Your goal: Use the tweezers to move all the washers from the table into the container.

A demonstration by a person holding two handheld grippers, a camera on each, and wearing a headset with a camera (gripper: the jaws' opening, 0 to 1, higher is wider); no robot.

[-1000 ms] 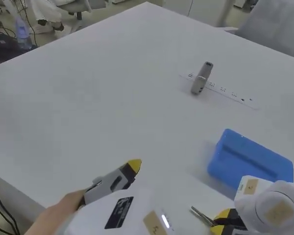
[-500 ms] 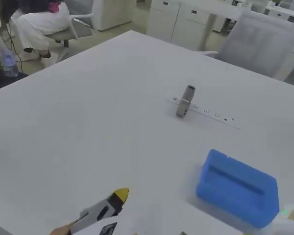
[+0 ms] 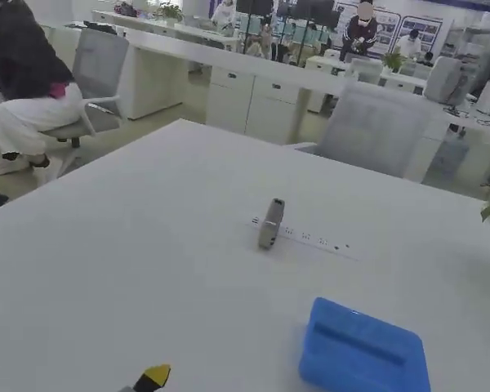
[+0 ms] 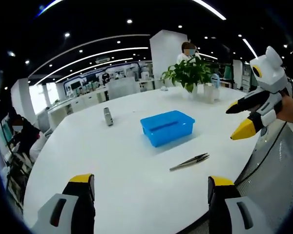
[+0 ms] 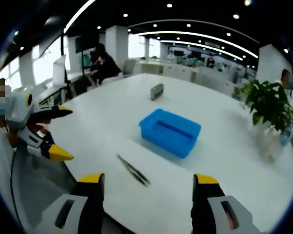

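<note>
A blue rectangular container [image 3: 363, 351] stands on the white table [image 3: 147, 245], also seen as the blue container [image 4: 167, 126] [image 5: 170, 130]. Metal tweezers [image 4: 189, 161] [image 5: 133, 170] lie flat on the table between the container and the near edge, untouched. My left gripper [image 4: 149, 183] is open with wide-apart jaws, short of the tweezers; its yellow fingertip [image 3: 153, 377] shows at the bottom of the head view. My right gripper [image 5: 147, 179] is open too, holding nothing. Each one appears in the other's view: right gripper [image 4: 237, 122], left gripper [image 5: 63, 134].
A small grey device [image 3: 270, 222] stands on a flush socket strip [image 3: 310, 238] mid-table. A grey chair [image 3: 376, 131] is behind the far edge, and a seated person [image 3: 16, 90] is at the left. A potted plant [image 4: 188, 73] stands on the table's far end.
The head camera has tilted up, so both grippers and the tweezers have slid out of the bottom of its view. The container and grey device stay put on the table.
</note>
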